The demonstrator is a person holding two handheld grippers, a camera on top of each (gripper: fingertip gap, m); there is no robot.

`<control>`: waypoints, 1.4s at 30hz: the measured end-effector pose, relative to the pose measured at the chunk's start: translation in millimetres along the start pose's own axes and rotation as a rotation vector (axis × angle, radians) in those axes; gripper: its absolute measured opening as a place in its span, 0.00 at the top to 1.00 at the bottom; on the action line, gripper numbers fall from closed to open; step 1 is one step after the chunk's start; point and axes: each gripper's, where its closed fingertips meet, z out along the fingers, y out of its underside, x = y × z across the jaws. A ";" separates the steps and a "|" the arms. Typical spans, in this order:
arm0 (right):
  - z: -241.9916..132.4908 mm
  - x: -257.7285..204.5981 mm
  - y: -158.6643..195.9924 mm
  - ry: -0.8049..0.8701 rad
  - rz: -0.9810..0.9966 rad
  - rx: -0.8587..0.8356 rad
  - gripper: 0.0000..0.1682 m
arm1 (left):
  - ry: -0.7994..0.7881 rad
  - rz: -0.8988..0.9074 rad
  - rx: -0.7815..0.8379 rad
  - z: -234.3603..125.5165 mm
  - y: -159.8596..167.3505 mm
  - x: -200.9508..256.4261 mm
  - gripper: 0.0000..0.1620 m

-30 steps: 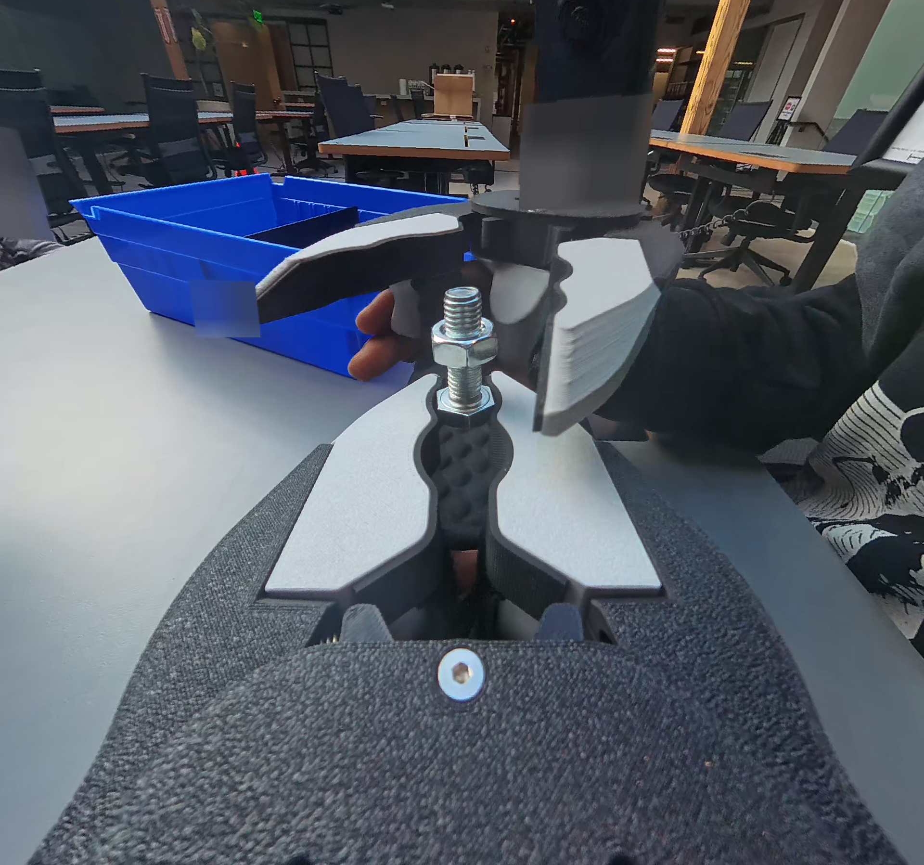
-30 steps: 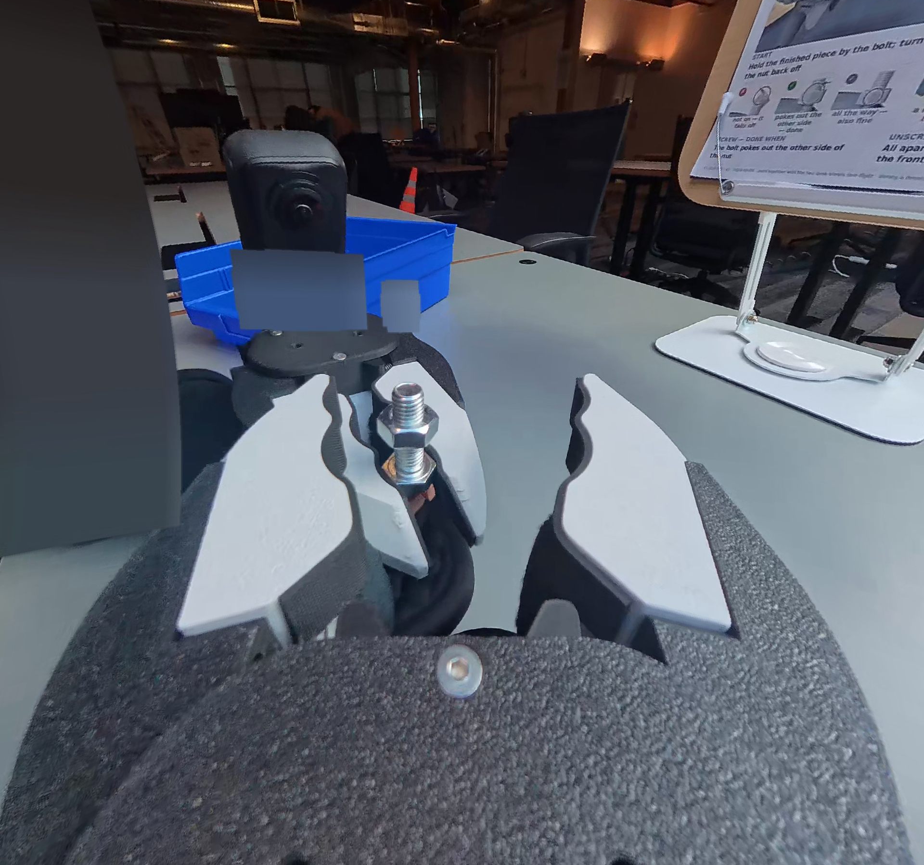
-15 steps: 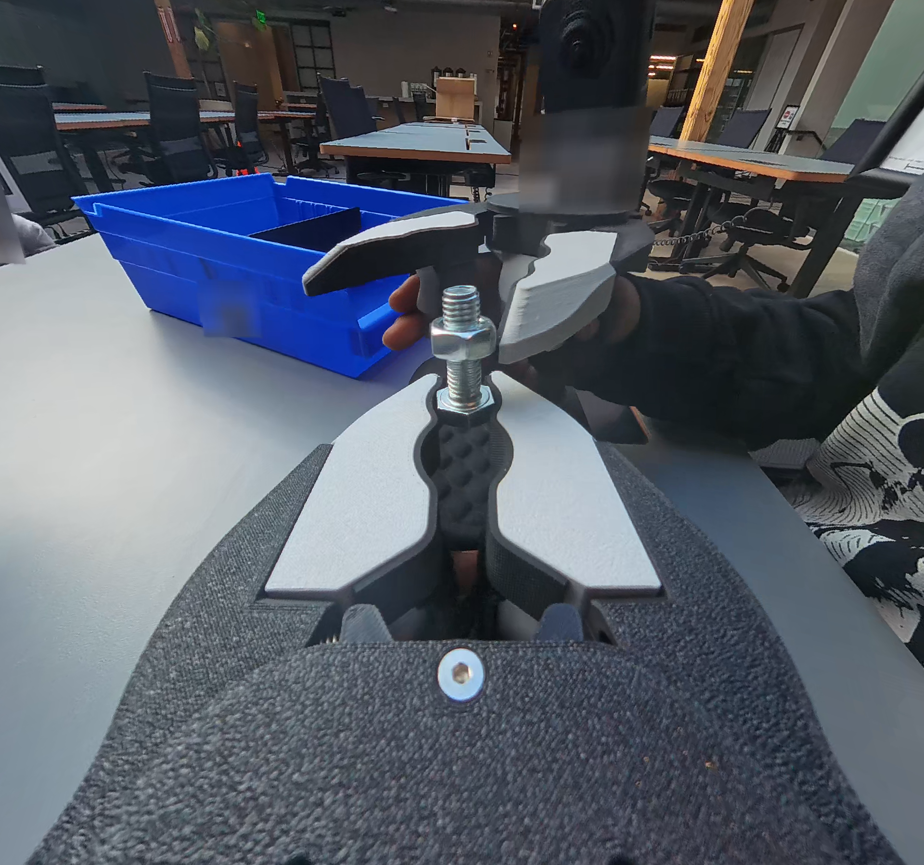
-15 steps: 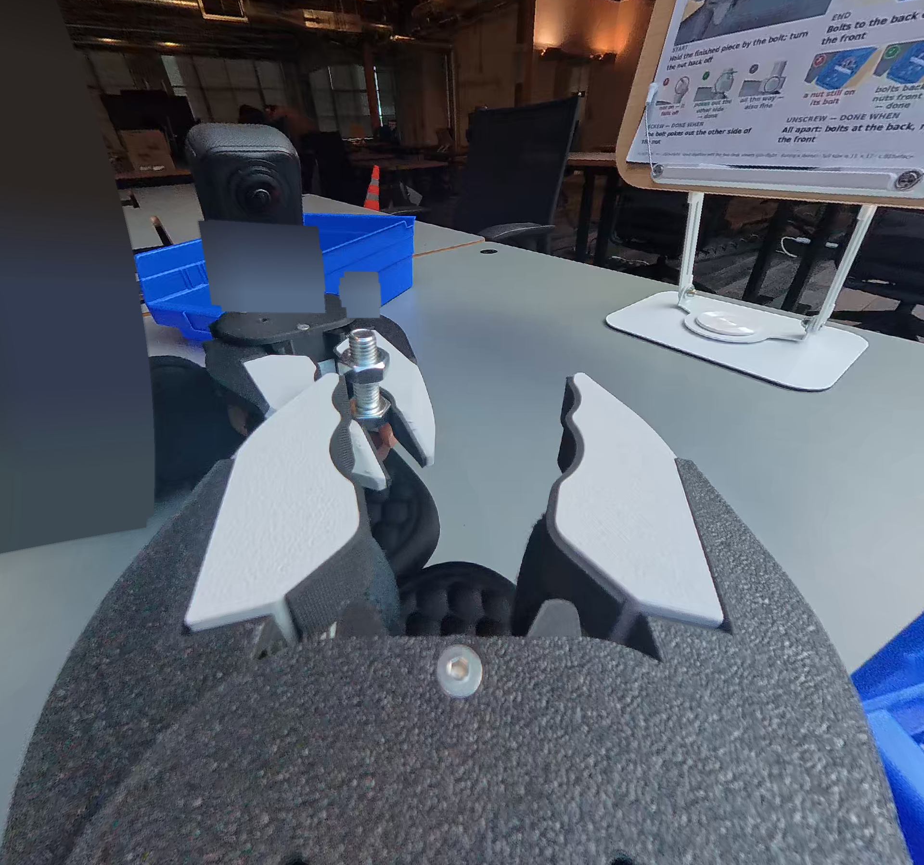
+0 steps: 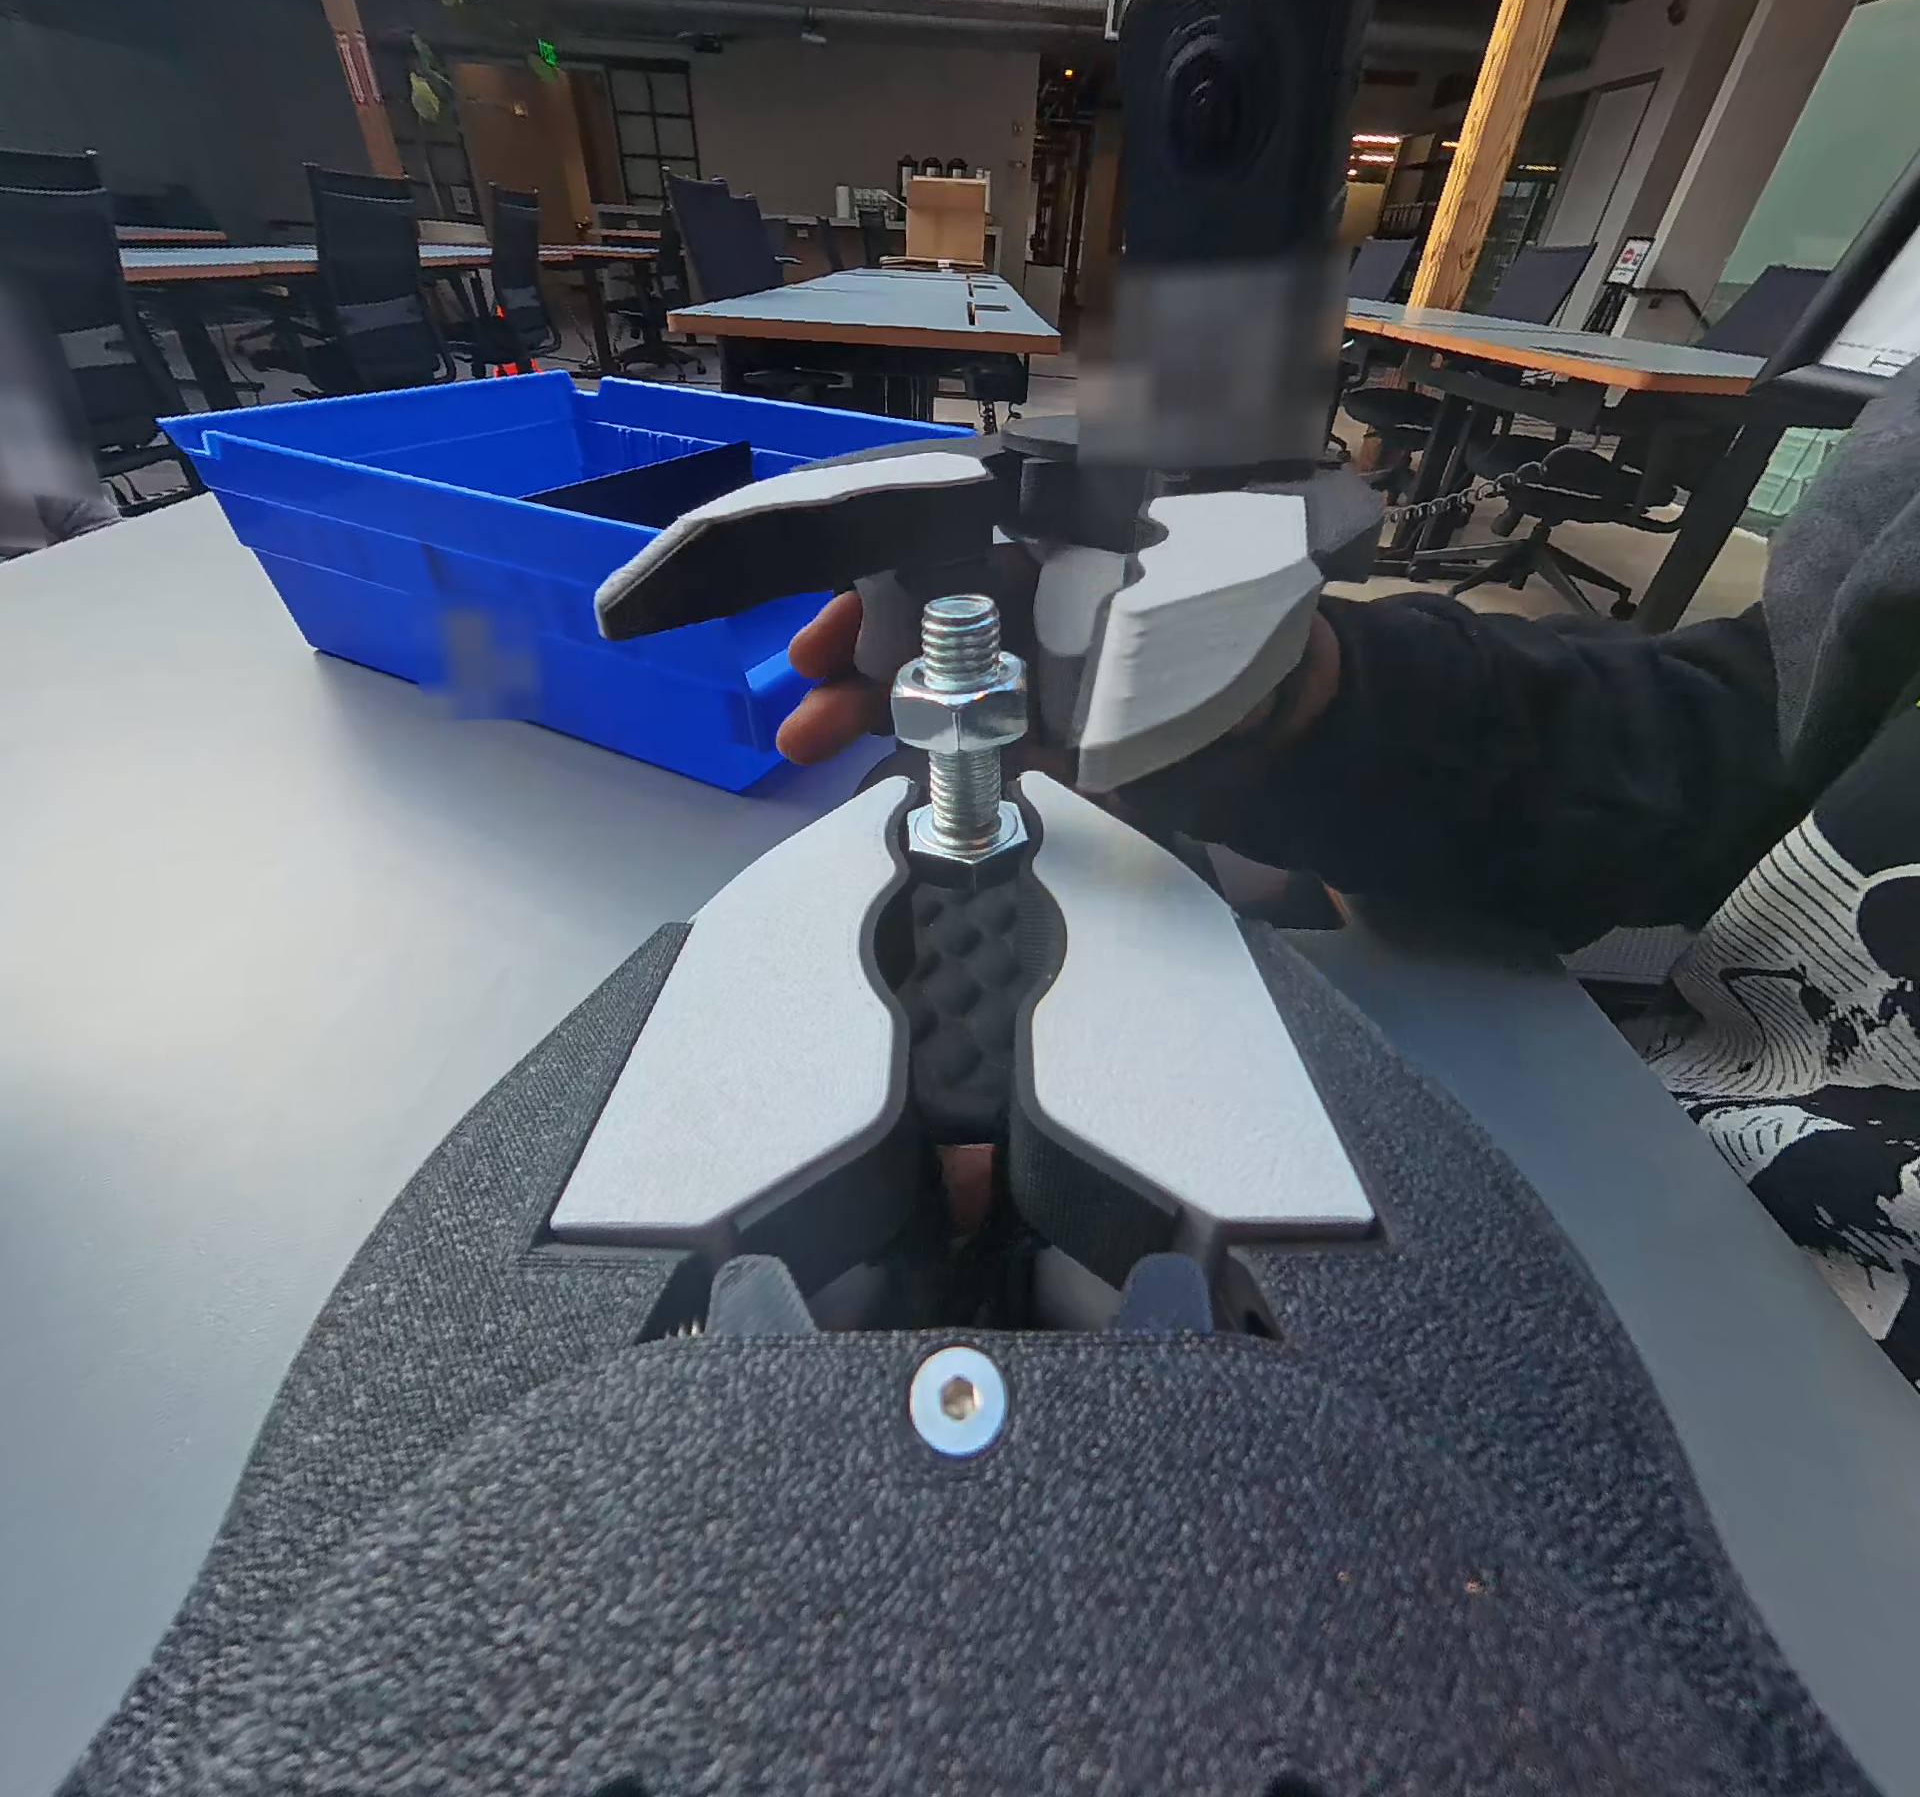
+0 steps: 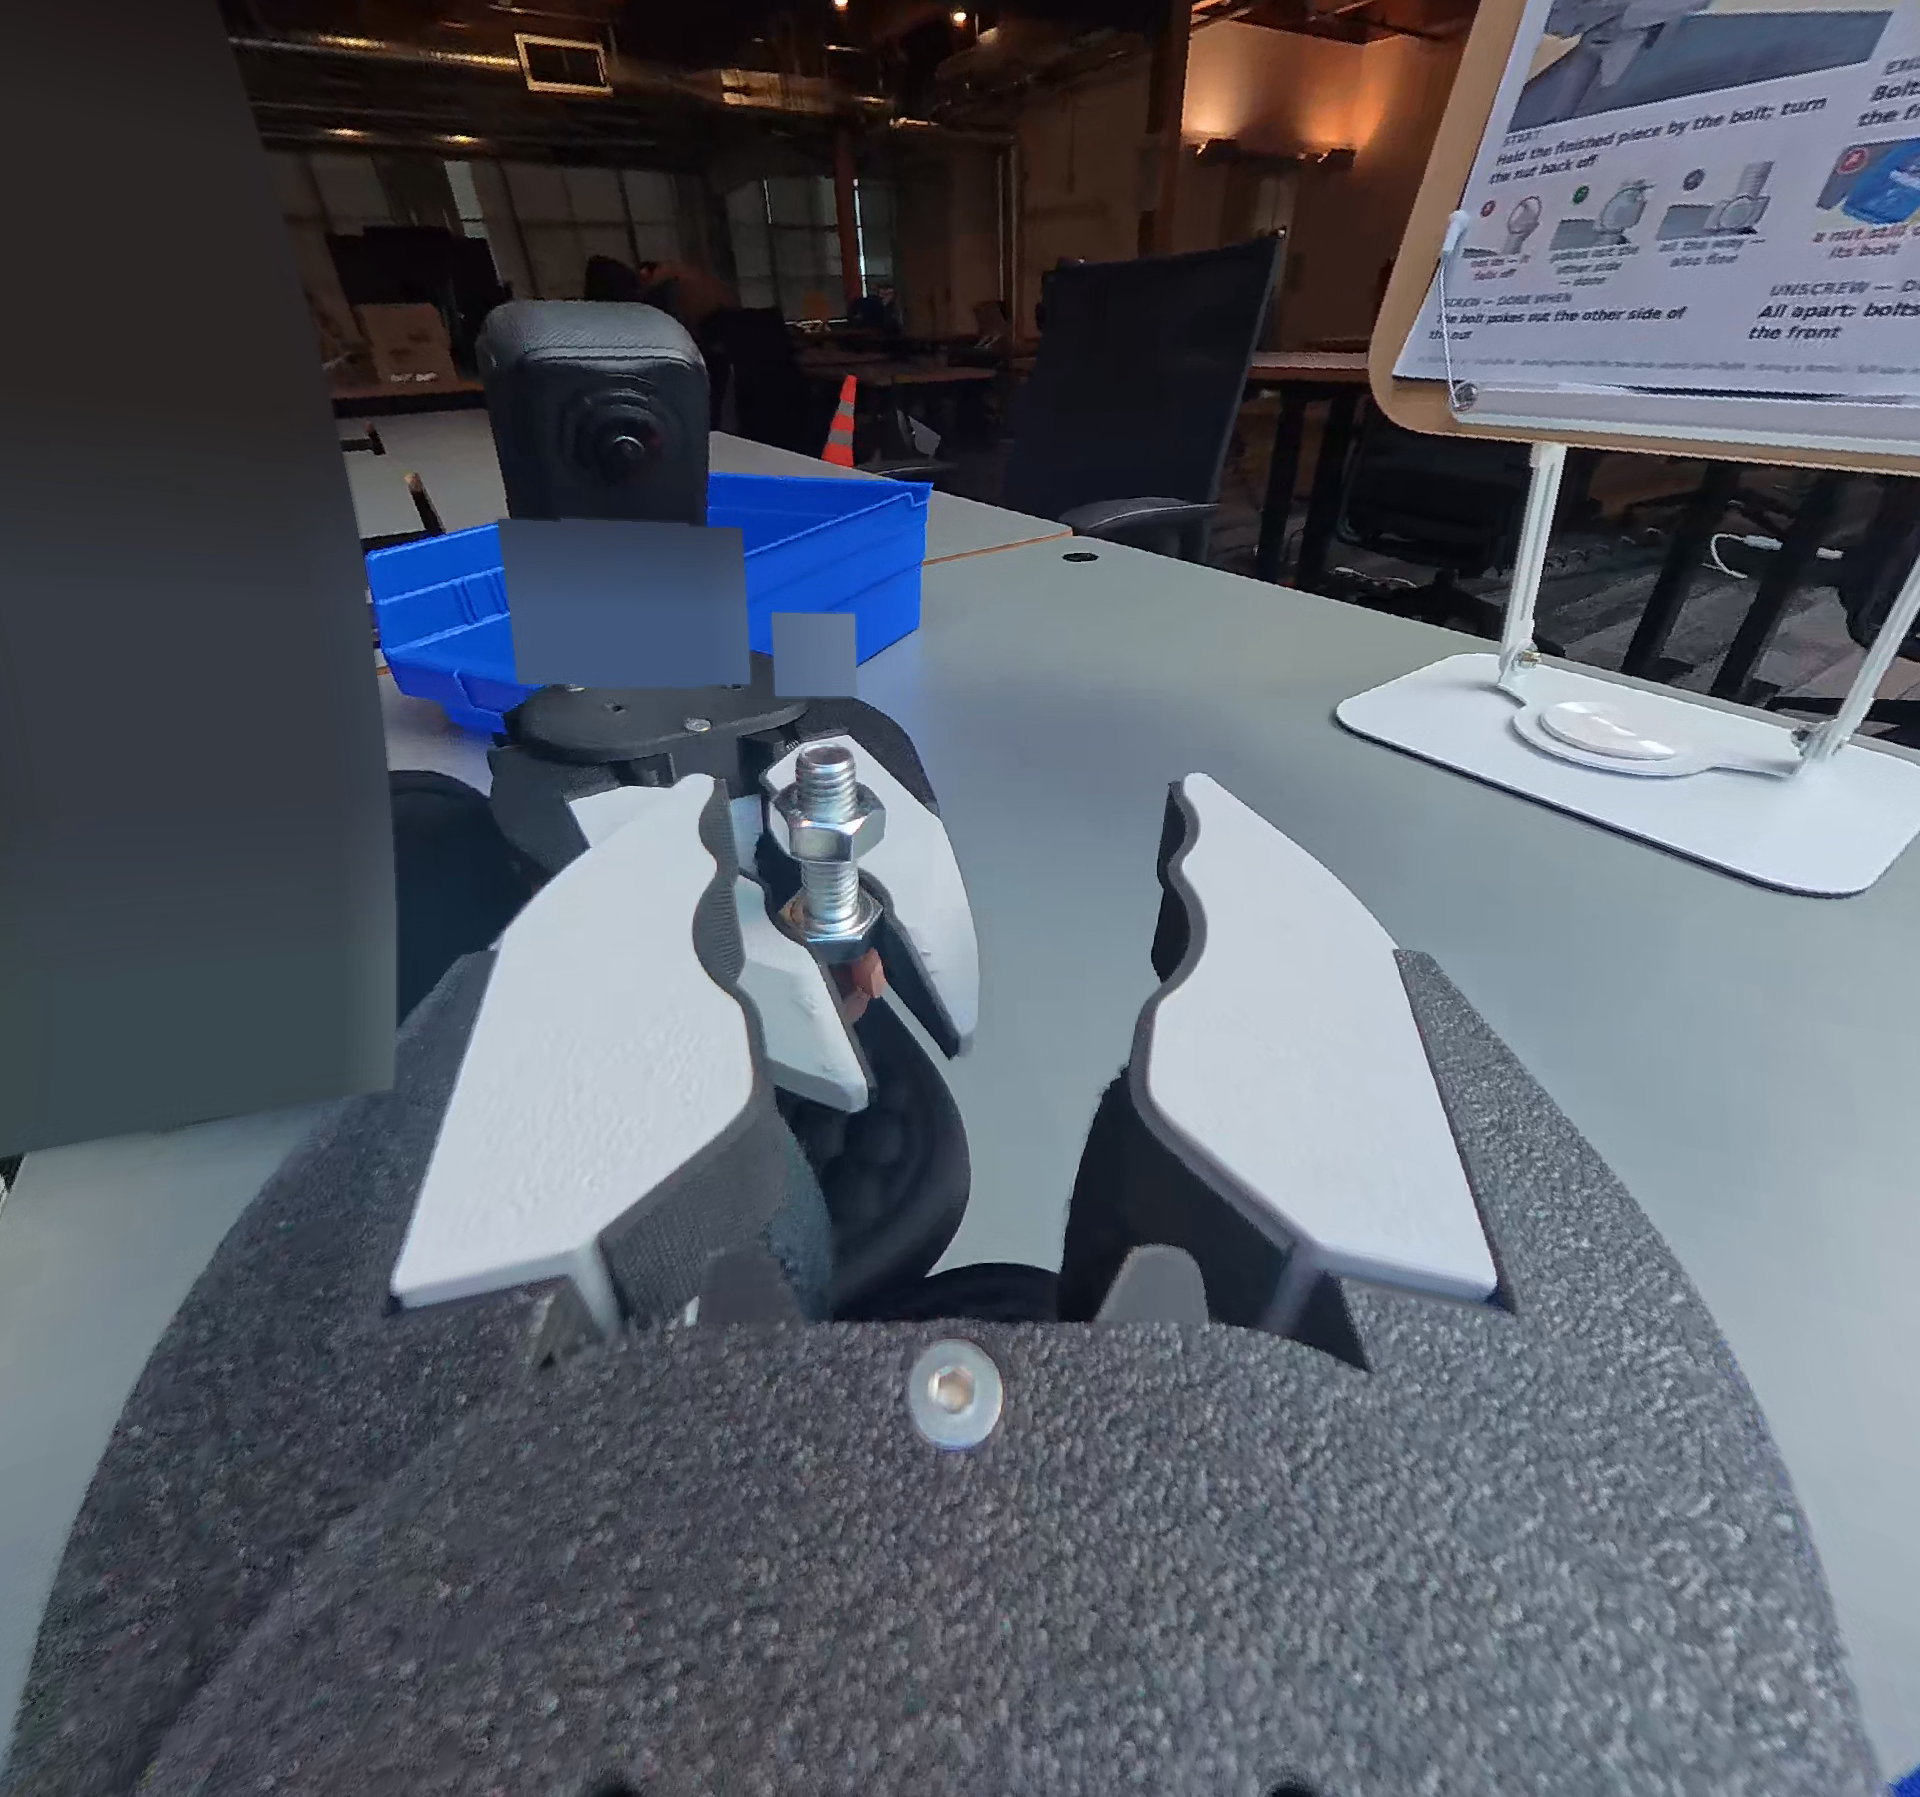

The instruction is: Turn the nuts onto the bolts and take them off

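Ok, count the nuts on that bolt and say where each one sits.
1 nut, threaded high on the bolt, a few threads below its tip. The hex piece at the left gripper fingertips looks like the bolt's head. The blue bin's floor is partly hidden.

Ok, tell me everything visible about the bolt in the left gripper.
The bolt is silvery threaded metal and stands upright. The left gripper has its jaws shut on the hex head at the bolt's bottom. A hex nut sits high on the shank, with a few threads bare above it and more bare below. The right gripper, jaws open, hangs just behind the bolt and touches neither the bolt nor the nut.
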 end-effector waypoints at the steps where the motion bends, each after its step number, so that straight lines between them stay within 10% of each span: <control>1: 3.4 -0.2 0.3 0.002 -0.002 -0.004 0.53 | 0.001 0.001 -0.001 0.1 0.0 0.2 0.91; 42: -4.2 11.3 -3.8 0.061 0.019 0.024 0.50 | 0.001 0.013 -0.007 0.6 0.5 1.4 0.91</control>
